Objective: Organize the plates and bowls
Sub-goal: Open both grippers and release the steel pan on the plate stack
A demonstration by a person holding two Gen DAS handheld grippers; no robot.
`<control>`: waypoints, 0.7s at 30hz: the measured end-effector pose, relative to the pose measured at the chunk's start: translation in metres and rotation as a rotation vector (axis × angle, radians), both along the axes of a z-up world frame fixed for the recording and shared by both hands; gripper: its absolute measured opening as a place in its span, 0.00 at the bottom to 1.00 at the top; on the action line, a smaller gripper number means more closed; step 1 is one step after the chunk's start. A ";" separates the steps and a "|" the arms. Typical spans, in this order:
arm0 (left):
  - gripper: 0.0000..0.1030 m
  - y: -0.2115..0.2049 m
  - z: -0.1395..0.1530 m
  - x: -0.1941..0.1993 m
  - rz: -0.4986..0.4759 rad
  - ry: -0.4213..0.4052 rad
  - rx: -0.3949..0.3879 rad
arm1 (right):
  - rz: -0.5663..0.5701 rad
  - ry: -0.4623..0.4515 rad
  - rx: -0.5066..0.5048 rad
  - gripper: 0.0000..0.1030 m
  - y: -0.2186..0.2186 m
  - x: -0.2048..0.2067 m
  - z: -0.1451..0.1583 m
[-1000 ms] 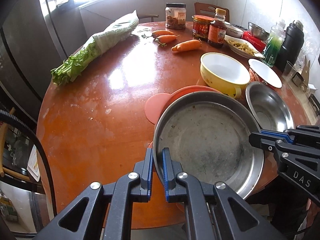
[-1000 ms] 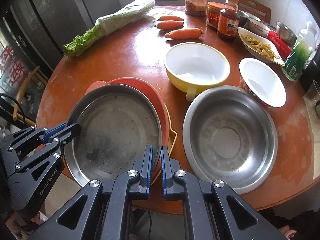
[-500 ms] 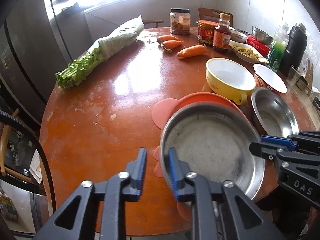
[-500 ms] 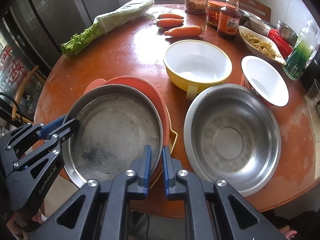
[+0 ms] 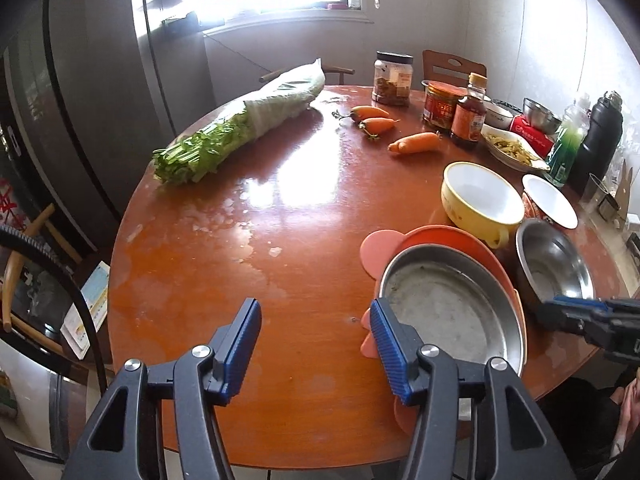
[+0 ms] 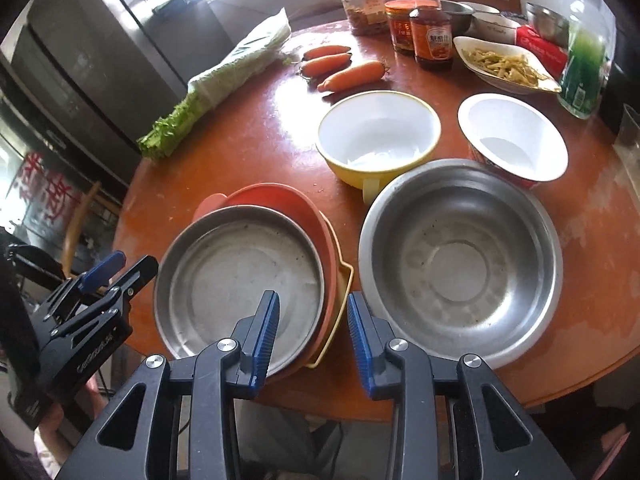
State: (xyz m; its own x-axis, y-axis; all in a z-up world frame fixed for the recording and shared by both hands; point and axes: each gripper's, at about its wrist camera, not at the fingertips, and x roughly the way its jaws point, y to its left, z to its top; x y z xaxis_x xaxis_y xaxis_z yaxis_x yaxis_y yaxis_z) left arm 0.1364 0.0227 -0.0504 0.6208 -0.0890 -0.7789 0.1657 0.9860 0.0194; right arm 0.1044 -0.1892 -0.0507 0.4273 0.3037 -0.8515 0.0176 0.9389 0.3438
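A: So, starting at the lower left of the right wrist view, what's there?

B: That's the left gripper, over the desk edge just beside the steel plate. From its own camera the left gripper has its fingers spread wide, holding nothing, with bare desk between them.

A: And the plate?

B: It sits in the lower middle of the frame, on top of an orange plate, which lies on a yellow tray. Only a corner of the tray shows.

A: Is the right gripper on it?

B: No. The right gripper has its fingers spread too, pinching nothing, hanging over the stack's right rim.

A: Further right?

B: A steel bowl fills the lower right, just beside the stack. Above it a yellow bowl stands in the middle, its handle near the steel bowl's rim. A white bowl is at the right, close to both.

A: Anything behind them?

B: Celery at upper left, then carrots, then jars along the top.
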 end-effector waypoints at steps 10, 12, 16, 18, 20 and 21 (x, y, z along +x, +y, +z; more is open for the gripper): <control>0.55 0.011 0.008 -0.006 -0.005 -0.017 -0.044 | 0.003 0.059 -0.043 0.41 0.008 -0.003 -0.017; 0.55 0.009 0.007 -0.004 -0.020 -0.010 -0.055 | -0.002 0.073 -0.025 0.41 0.006 0.001 -0.022; 0.55 0.000 0.002 0.001 -0.044 0.006 -0.052 | 0.000 0.089 -0.021 0.41 0.006 0.009 -0.029; 0.55 -0.004 -0.002 0.004 -0.054 0.016 -0.059 | 0.002 0.098 -0.019 0.41 0.009 0.013 -0.034; 0.55 -0.007 -0.005 0.007 -0.063 0.025 -0.056 | 0.011 0.101 -0.010 0.41 0.011 0.014 -0.036; 0.55 -0.007 -0.007 0.008 -0.064 0.029 -0.055 | 0.018 0.099 -0.002 0.43 0.012 0.015 -0.037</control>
State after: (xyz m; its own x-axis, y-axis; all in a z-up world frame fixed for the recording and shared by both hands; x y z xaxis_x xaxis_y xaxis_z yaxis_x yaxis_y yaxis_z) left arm 0.1448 0.0152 -0.0571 0.5895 -0.1708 -0.7895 0.2284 0.9727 -0.0398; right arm 0.1199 -0.1769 -0.0874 0.3354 0.3090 -0.8900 0.0350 0.9400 0.3395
